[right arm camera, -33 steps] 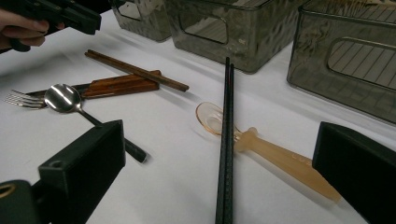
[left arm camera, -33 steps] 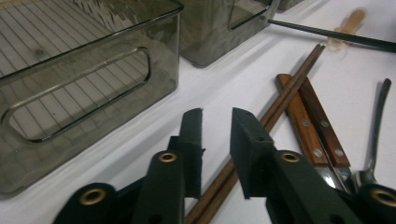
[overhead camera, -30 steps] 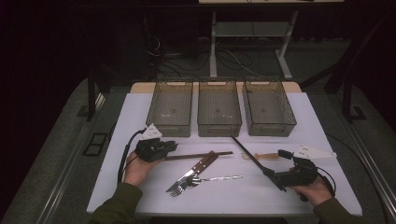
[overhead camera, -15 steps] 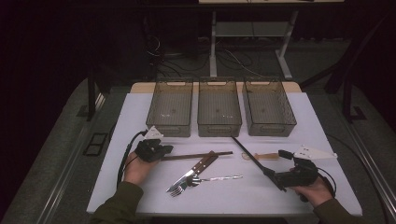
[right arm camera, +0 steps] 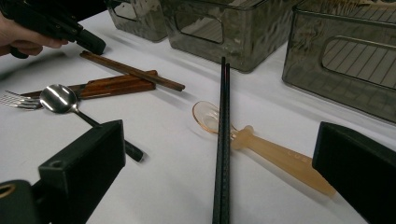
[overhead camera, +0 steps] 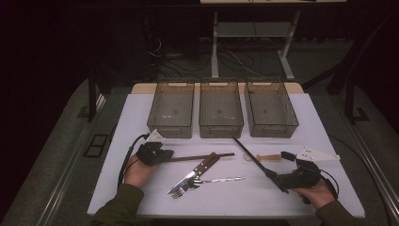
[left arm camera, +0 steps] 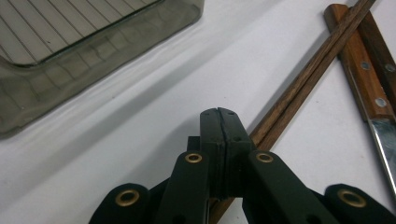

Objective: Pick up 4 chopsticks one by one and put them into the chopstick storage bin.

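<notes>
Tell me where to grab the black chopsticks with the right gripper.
Grip the black chopsticks at their near end, short of the clear spoon they cross. Come in along their length with the right gripper, whose open jaws stand either side. The sticks lie tight together, so one squeeze across probably takes both.

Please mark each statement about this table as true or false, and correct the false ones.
1. The left gripper is shut on the brown chopsticks. True.
2. The right gripper has its jaws closed. False: they stand wide open, with the black chopsticks lying between them.
3. Three bins stand in a row at the far side. True.
4. The black chopsticks lie inside the middle bin. False: they lie on the white table, across a translucent spoon.
5. A metal spoon lies beside a fork. True.
</notes>
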`<state>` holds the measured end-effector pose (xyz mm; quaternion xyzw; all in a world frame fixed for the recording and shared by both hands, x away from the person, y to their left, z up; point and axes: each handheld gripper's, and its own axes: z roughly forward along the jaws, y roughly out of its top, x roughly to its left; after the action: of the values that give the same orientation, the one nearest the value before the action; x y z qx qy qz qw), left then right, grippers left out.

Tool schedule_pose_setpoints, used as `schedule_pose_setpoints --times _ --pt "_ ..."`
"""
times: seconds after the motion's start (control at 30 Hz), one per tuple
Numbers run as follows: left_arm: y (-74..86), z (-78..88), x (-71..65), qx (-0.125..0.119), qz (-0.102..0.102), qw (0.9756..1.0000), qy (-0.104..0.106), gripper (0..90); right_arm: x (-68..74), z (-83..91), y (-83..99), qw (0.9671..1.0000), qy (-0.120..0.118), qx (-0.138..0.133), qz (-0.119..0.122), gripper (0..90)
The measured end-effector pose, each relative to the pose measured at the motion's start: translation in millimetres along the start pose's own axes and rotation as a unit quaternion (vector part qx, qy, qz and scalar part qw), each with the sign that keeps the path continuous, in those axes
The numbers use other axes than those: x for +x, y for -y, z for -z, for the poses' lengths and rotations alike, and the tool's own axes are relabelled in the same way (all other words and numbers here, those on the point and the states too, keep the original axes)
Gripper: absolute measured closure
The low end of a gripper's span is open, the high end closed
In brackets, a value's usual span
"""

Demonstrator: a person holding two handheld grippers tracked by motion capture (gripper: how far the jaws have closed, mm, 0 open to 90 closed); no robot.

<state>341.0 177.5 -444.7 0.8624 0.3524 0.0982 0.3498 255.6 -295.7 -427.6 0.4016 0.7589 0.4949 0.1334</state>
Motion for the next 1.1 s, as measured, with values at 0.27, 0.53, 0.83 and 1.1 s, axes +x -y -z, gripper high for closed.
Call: schedule_pose_setpoints --times 0.27,0.53,0.83,1.1 --pt "1.5 2.2 -2.8 0.006 0.006 1.0000 0.002 89.4 0.0 0.0 0.2 1.0000 0.000 -0.001 0.003 2.6" --pt "3.1 5.3 -6.6 0.014 0.004 0.9998 0.009 89.4 0.0 0.2 0.3 1.0000 0.001 -0.001 0.003 2.6" --pt "3.9 7.0 -10.9 0.023 -0.002 0.9995 0.020 89.4 0.1 0.4 0.3 1.0000 0.001 -0.001 0.003 2.6" --pt "4.5 7.9 -15.0 0.027 -0.008 0.9992 0.028 89.4 0.5 0.5 0.3 1.0000 0.001 -0.001 0.002 2.6"
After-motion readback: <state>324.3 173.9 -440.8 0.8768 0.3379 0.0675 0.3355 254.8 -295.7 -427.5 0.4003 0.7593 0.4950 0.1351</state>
